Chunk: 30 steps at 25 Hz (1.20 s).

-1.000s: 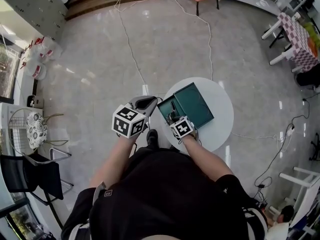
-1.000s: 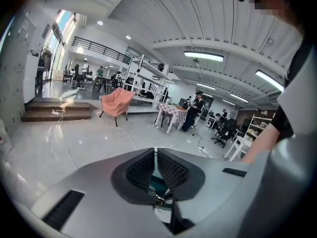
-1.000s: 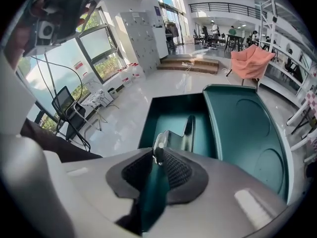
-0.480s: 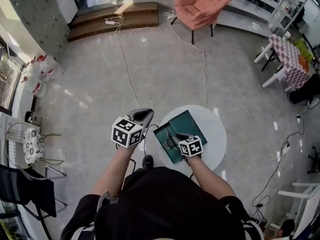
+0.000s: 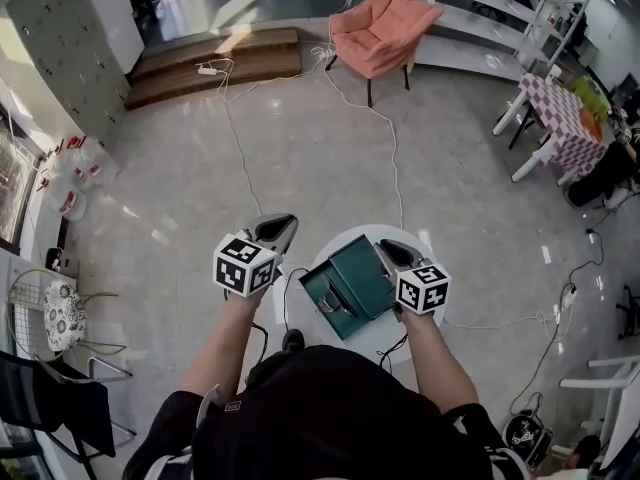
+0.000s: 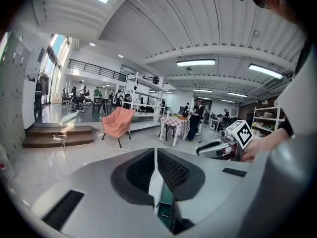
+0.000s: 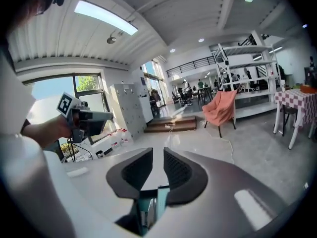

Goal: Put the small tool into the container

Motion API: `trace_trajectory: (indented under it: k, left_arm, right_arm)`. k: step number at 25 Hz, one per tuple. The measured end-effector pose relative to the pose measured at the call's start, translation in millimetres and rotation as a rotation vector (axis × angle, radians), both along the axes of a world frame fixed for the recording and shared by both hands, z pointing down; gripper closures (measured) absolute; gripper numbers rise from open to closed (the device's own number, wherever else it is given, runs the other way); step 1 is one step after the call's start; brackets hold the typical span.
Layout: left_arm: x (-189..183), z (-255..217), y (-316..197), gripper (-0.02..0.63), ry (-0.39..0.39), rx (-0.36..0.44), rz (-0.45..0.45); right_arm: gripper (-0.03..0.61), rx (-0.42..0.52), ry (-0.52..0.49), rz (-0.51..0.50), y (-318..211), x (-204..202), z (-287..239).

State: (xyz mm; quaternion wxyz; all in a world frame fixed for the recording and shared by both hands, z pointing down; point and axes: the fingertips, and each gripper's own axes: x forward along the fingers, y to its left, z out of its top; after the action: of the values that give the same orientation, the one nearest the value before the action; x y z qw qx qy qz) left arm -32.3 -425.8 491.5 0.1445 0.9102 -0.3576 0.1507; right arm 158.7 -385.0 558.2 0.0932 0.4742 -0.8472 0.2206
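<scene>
A dark green container [image 5: 366,272] lies open on a small round white table [image 5: 346,237]. Small metal tools [image 5: 333,305] lie in its left part. My right gripper [image 5: 392,251] is held above the container's right edge, apart from it, its jaws a narrow gap apart with nothing between them. My left gripper [image 5: 276,232] hangs left of the table, over the floor, jaws together and empty. In the right gripper view the green container [image 7: 147,208] shows below the jaws of the right gripper [image 7: 158,168]. The left gripper [image 6: 156,168] also looks over the container [image 6: 166,202].
White cables [image 5: 232,118] run across the shiny floor [image 5: 180,188]. A pink armchair [image 5: 375,30] stands far ahead, wooden steps [image 5: 215,63] to its left. A checked table [image 5: 565,108] and shelves are at the far right. A wire rack [image 5: 45,313] stands at the left.
My right gripper has come up out of the green container and moved to its right side. The left gripper has stayed about where it was. The head view now takes in more of the room.
</scene>
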Motion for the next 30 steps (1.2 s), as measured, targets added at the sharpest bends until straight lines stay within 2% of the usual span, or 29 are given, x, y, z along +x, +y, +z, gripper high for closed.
trace_trajectory:
  k: [7, 13, 20, 21, 25, 30]
  left_arm:
    - [11.4, -31.4, -9.1, 0.589, 0.012, 0.068, 0.022]
    - [17.4, -57.1, -6.8, 0.589, 0.044, 0.108, 0.034]
    - [13.5, -74.3, -3.0, 0.589, 0.057, 0.14, 0.013]
    - [13.2, -74.8, -2.1, 0.589, 0.056, 0.144, 0.012]
    - [9.7, -75.1, -0.1, 0.589, 0.06, 0.152, 0.004]
    - [7.9, -71.9, 0.9, 0.589, 0.064, 0.144, 0.002]
  right_arm:
    - [0.5, 0.166, -0.006, 0.028, -2.5, 25.2, -76.7]
    - [0.5, 0.302, -0.023, 0.046, 15.7, 36.1, -134.9]
    - [0.502, 0.441, -0.089, 0.104, 42.2, 50.6, -183.4]
    - [0.502, 0.456, -0.096, 0.107, 46.2, 51.3, -187.0]
    - [0.568, 0.486, -0.098, 0.113, 57.1, 49.6, -191.4]
    - [0.569, 0.485, -0.08, 0.097, 59.2, 45.3, -182.9]
